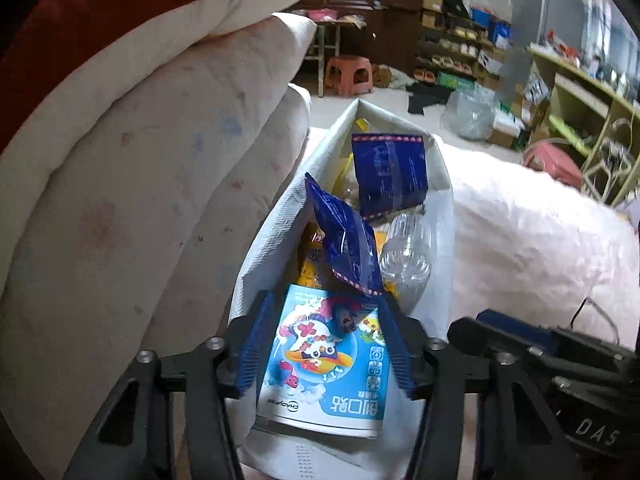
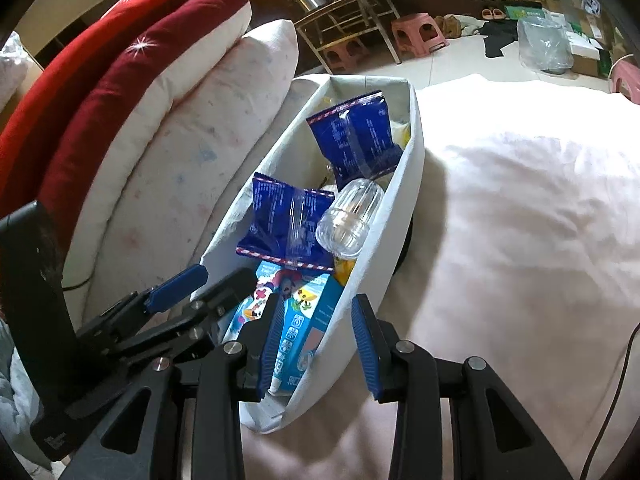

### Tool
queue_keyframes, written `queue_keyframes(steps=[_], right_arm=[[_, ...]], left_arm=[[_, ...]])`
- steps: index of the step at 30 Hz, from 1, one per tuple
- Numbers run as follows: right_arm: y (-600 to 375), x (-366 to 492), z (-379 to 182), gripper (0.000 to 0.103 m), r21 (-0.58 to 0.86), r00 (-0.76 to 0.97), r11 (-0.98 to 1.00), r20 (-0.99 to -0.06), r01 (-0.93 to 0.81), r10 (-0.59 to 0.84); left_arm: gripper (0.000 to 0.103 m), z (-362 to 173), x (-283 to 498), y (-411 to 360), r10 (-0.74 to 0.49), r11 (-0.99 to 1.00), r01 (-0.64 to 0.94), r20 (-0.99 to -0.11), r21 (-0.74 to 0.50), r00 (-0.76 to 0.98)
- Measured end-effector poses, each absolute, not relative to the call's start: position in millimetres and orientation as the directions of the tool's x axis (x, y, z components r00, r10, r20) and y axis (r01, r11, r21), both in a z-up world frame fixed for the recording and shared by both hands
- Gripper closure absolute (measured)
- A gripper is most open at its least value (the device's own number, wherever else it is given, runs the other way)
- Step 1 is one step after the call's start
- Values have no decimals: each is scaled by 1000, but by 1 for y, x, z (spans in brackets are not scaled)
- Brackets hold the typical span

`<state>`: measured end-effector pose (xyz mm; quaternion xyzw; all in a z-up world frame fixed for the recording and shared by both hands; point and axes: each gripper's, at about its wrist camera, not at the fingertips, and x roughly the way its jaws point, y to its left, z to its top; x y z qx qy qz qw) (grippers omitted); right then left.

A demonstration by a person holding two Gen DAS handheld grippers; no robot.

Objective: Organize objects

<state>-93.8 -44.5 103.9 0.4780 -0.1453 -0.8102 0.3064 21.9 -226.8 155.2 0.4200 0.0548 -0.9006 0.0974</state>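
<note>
Two sets: left jaws around box [image 1: 320, 360], grip unclear; right jaws clamping basket wall [image 2: 338, 316].

The left wrist camera looks forward and steeply down between its own fingers into the near end of the white fabric bin [image 1: 340, 168], so close that the light-blue box [image 1: 324, 360] fills the lower middle. The right wrist camera sits a little to the right and slightly farther back, looking down along the bin's right wall [image 2: 400, 200] from the same end. Both views share the bin, the stacked pillows [image 2: 192, 128] on the left, the pale bedding [image 1: 520, 232] on the right and the cluttered room beyond, whose far shelves are probably too blurred to read.
</note>
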Motion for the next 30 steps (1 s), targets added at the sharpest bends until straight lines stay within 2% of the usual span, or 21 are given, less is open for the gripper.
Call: queue_keyframes(steps=[5, 9, 13, 20, 25, 30], right_arm=[[-45, -92, 104, 68, 513, -354, -777, -695, 365, -625], [-43, -94, 101, 68, 521, -344, -777, -701, 352, -625], [-43, -94, 100, 68, 526, -341, -776, -700, 348, -627], [-44, -95, 99, 68, 523, -329, -778, -709, 349, -624], [-44, -95, 98, 68, 522, -326, -778, -711, 350, -623], [-45, -95, 96, 68, 520, -319, -781, -717, 346, -620]], left_arm=[[63, 159, 26, -232, -120, -967, 245, -740, -63, -662], [65, 161, 27, -233, -148, -964, 264, -728, -46, -670], [65, 162, 28, -230, -221, -957, 291, -699, 19, -680], [65, 161, 26, -219, -218, -967, 245, -706, 65, -674], [61, 161, 28, -215, -332, -936, 317, -692, 156, -641], [61, 160, 27, -214, -265, -959, 257, -708, 121, -654]])
